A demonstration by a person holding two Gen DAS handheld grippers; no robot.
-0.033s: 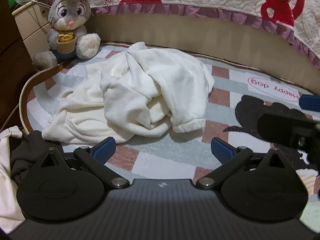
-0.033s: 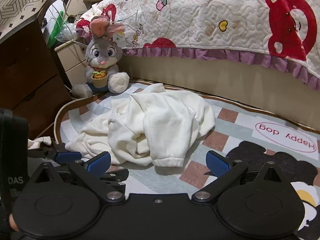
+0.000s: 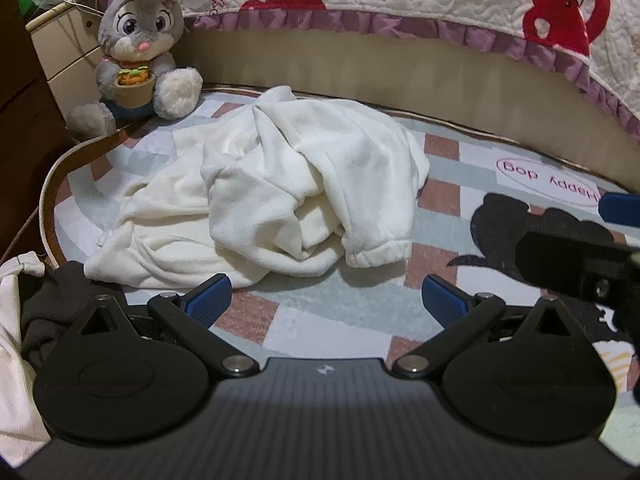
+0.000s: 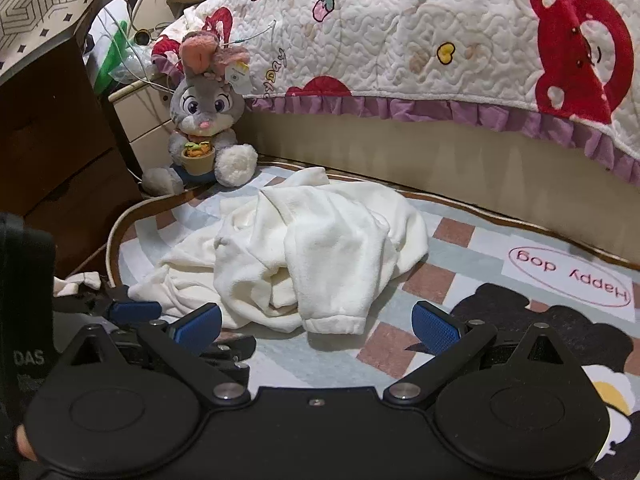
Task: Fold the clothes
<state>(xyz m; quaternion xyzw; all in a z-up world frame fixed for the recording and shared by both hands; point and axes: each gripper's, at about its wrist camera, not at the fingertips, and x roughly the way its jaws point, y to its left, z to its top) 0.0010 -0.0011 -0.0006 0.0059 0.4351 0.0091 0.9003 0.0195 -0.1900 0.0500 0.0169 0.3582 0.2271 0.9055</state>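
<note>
A crumpled cream fleece garment (image 3: 280, 196) lies in a heap on the patterned rug (image 3: 304, 328), one cuffed sleeve end (image 3: 376, 254) pointing toward me. It also shows in the right wrist view (image 4: 320, 256). My left gripper (image 3: 326, 300) is open and empty, low over the rug just in front of the heap. My right gripper (image 4: 316, 318) is open and empty, near the sleeve cuff (image 4: 334, 324). The right gripper's body shows at the right edge of the left wrist view (image 3: 580, 264); the left gripper's blue finger (image 4: 134, 310) shows at the left of the right wrist view.
A grey plush rabbit (image 3: 136, 52) sits at the rug's far left corner. A bed with a quilted red-and-white cover (image 4: 440, 40) runs along the back. Dark and white clothes (image 3: 24, 320) lie at the left. A brown cabinet (image 4: 48, 140) stands at the left.
</note>
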